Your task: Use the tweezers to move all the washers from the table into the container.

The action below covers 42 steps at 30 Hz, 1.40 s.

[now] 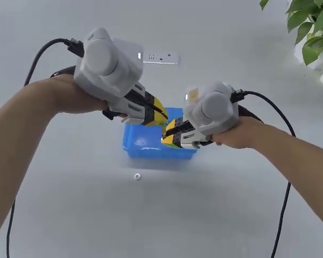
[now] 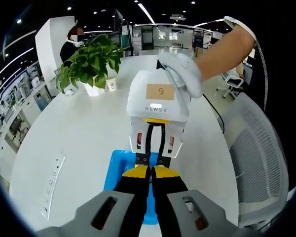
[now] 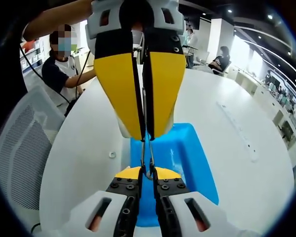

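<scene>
A blue container [image 1: 145, 146] sits on the white table, and both grippers hover just above it, tips facing each other. The left gripper [image 1: 162, 116] comes in from the left and the right gripper [image 1: 167, 138] from the right. In the right gripper view, thin metal tweezers [image 3: 146, 148] run from between the left gripper's big yellow jaws down into the right gripper [image 3: 147, 174], whose yellow tips are closed on their end. The left gripper [image 2: 151, 172] is shut too. One small washer [image 1: 137, 176] lies on the table near the container's front; the same washer [image 3: 112, 154] is beside the container [image 3: 187, 158].
A white power strip [image 1: 160, 58] lies behind the container. A potted plant [image 1: 312, 27] stands at the table's far right corner. A mesh office chair [image 2: 266, 158] stands beside the table. A seated person [image 3: 59, 69] is behind the table's edge.
</scene>
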Available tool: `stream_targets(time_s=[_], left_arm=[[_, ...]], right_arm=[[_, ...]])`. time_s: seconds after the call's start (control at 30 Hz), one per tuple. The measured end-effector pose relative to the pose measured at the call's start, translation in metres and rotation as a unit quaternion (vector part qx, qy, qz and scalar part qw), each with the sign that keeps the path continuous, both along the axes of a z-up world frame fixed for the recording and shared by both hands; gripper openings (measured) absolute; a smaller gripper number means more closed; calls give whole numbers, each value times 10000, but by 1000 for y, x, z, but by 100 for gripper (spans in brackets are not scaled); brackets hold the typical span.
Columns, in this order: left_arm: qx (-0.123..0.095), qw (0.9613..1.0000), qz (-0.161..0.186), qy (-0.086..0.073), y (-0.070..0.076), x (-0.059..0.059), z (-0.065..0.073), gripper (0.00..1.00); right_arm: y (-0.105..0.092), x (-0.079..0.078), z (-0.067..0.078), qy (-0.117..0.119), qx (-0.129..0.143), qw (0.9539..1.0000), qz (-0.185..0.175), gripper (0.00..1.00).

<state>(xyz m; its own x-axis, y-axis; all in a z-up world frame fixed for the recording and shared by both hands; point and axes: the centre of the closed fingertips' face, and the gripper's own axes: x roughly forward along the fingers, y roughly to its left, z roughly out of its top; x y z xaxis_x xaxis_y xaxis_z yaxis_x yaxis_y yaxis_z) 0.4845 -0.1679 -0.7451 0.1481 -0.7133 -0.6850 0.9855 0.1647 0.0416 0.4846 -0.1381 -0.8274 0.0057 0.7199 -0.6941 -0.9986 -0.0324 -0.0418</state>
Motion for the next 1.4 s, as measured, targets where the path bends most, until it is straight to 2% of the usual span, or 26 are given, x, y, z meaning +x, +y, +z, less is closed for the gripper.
stream_targets(time_s=[0.2, 0.47, 0.8, 1.1, 1.4], left_arm=[[-20, 10000, 63, 6, 2, 7, -8, 5], [2, 9999, 55, 130, 2, 12, -21, 5], [1, 9997, 89, 235, 5, 20, -32, 5], [21, 9994, 82, 327, 6, 20, -37, 5], [15, 9995, 71, 312, 5, 19, -35, 5]], right_arm=[[0, 4, -7, 67, -24, 10000, -24, 10], [0, 7, -20, 204, -87, 9998, -3, 10], [4, 11, -29, 357, -92, 9993, 0, 11], [5, 9, -33, 448, -129, 9989, 54, 11], [3, 9, -30, 420, -123, 9990, 65, 11]])
